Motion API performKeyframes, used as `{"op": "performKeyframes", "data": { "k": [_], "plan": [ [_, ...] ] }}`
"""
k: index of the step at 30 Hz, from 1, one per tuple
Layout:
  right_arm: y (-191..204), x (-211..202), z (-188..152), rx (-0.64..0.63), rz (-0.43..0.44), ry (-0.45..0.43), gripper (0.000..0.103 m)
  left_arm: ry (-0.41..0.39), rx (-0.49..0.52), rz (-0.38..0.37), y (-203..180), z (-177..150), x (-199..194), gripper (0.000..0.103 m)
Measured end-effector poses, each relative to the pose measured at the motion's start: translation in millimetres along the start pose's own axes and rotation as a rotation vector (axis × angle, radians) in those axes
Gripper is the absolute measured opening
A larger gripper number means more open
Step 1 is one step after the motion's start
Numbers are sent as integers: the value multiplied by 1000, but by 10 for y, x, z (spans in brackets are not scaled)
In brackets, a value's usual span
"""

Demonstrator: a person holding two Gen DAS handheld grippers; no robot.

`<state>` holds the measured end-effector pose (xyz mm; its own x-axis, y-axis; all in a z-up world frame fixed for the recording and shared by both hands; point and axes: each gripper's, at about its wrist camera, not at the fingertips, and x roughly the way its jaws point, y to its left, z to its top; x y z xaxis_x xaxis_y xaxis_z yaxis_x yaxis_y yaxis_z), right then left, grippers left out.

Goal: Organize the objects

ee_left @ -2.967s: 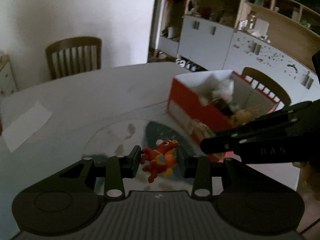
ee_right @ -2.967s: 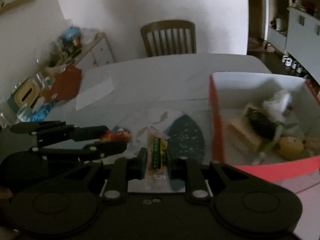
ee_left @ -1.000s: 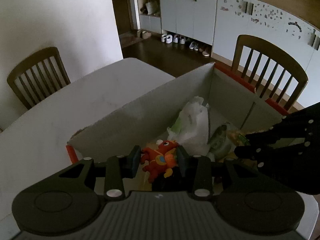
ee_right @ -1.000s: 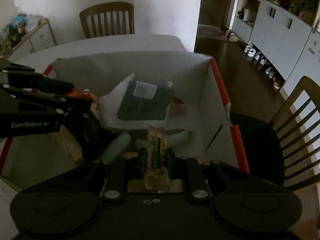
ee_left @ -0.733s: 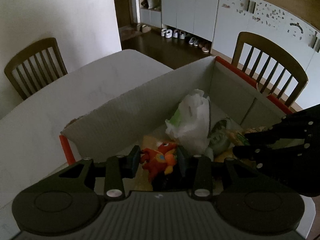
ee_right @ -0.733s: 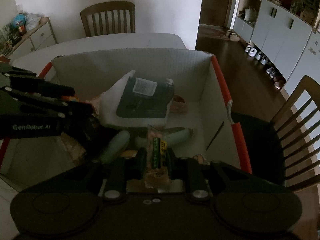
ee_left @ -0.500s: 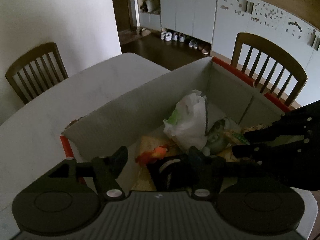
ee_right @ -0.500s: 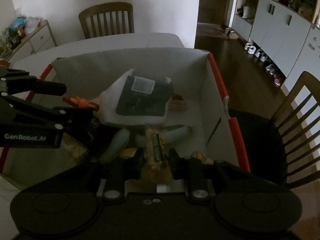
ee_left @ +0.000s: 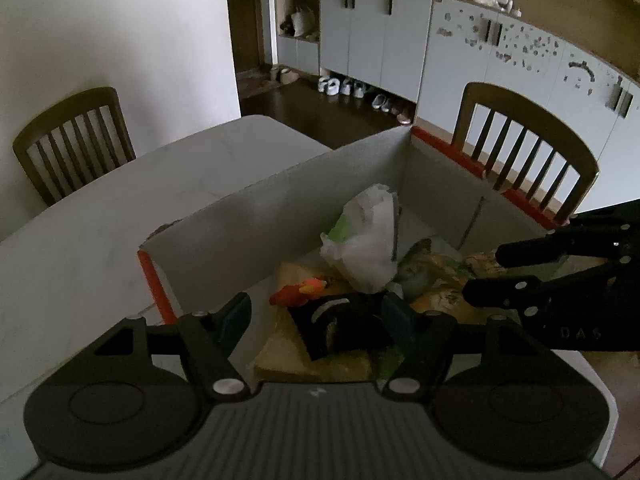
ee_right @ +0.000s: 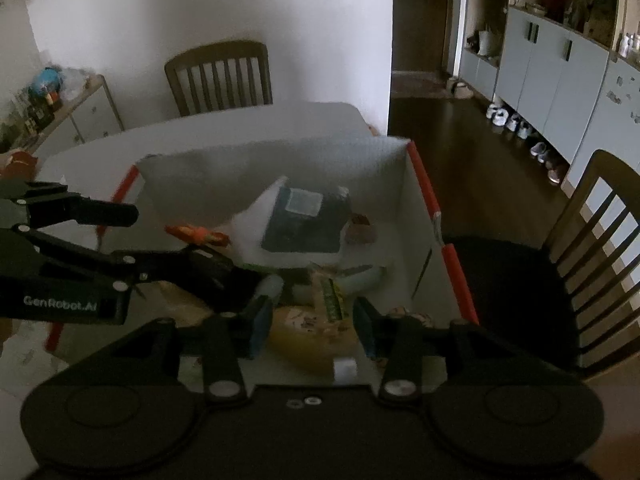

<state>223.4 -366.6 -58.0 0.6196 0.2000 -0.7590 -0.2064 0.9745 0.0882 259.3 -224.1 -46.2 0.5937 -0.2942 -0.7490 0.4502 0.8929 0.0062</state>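
Each handheld tool is black plastic. Seen from its own camera, the left gripper (ee_left: 316,316) has a broad ribbed grey-black housing flanked by two round, dished discs, from which angled arms run forward to dark teal-faced pads (ee_left: 236,314). A bright round screw head sits at the root of each arm, with smaller ones further out. The right gripper (ee_right: 308,320) is built the same way, though its housing looks smooth and carries two small metal rings at its centre; its pads (ee_right: 260,322) are bluish. From the side, each tool shows slim linkage bars dotted with pale rivets, and the left one bears white "GenRobot.AI" lettering.
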Motion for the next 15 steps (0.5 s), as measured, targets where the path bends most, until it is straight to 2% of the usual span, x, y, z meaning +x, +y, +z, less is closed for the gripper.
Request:
{"op": "performKeyframes", "data": {
  "k": [3,15],
  "plan": [
    [51,-122,-13,2,10,-29,53,-29,7,0,-5,-26,-139,81],
    [259,-634,-133,50,28,-139,69,-118,-21,-80,90,-157,-668,82]
  ]
}}
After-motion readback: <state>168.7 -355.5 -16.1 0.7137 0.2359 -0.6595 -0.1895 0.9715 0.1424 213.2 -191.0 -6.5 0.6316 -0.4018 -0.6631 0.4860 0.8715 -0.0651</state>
